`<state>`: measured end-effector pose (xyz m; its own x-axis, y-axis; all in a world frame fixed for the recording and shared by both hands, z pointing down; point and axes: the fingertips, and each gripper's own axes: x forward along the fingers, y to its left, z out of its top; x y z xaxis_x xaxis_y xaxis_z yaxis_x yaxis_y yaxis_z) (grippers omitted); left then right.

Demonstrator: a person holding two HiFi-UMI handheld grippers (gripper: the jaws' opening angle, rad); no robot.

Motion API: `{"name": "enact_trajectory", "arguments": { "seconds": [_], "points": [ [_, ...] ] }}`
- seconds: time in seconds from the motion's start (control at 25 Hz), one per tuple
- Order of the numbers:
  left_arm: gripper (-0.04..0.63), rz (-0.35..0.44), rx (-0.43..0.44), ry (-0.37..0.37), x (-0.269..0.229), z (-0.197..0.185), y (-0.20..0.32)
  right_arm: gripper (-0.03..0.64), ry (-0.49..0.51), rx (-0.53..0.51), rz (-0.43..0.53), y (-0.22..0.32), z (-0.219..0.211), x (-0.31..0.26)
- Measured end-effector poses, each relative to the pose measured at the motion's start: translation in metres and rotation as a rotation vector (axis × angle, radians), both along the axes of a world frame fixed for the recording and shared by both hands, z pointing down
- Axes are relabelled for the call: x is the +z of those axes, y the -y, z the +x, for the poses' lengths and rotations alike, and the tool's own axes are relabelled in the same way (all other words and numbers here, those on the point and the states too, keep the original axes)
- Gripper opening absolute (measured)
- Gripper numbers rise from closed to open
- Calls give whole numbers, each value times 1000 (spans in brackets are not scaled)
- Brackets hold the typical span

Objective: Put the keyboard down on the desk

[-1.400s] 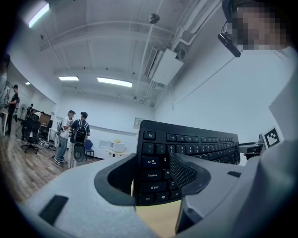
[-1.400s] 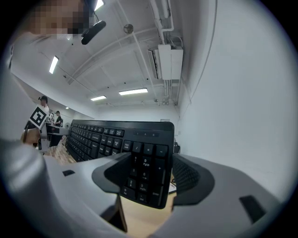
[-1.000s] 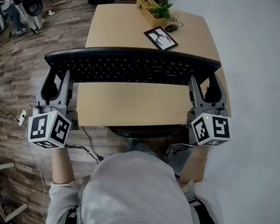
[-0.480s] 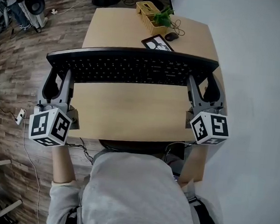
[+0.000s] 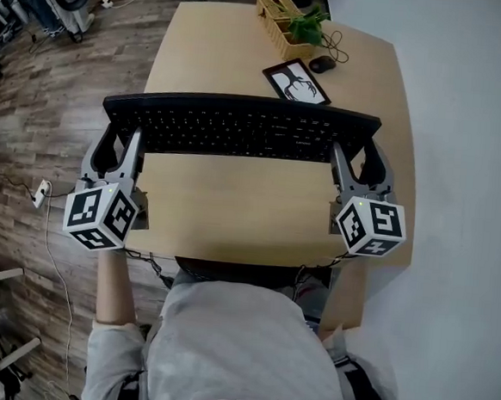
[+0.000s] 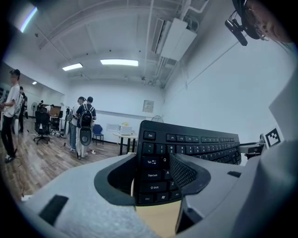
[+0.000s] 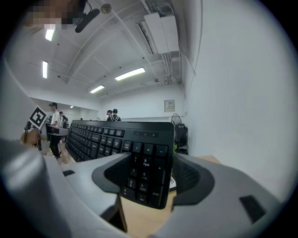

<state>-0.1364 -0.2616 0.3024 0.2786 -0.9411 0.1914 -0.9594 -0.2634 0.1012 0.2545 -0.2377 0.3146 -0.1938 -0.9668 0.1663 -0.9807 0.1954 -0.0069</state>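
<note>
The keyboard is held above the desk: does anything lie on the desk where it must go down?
Nothing visible does. The desk on the near side of the keyboard is bare. The framed picture lies just past its far edge, the mouse and basket farther back. What lies straight under the keyboard is hidden.

left gripper (image 5: 121,139): jaws clamped | right gripper (image 5: 358,158): jaws clamped | both seemingly level

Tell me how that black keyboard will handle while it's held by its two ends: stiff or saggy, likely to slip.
Probably stiff: the keyboard spans straight between the left gripper and right gripper with no visible sag. It looks thin, so it is likely light for its length. It might twist or slip if one side loosens, since each gripper pinches only a narrow end.
</note>
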Motion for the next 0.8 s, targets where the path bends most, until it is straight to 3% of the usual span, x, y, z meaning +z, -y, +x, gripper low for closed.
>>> {"name": "enact_trajectory", "arguments": {
  "seconds": [0.44, 0.8],
  "points": [
    [218, -241, -6, 32, 103, -2, 36, 250, 34, -7, -238, 36, -2, 108],
    [217, -393, -12, 41, 167, -11, 46, 250, 43, -13, -389, 47, -11, 172]
  ]
}}
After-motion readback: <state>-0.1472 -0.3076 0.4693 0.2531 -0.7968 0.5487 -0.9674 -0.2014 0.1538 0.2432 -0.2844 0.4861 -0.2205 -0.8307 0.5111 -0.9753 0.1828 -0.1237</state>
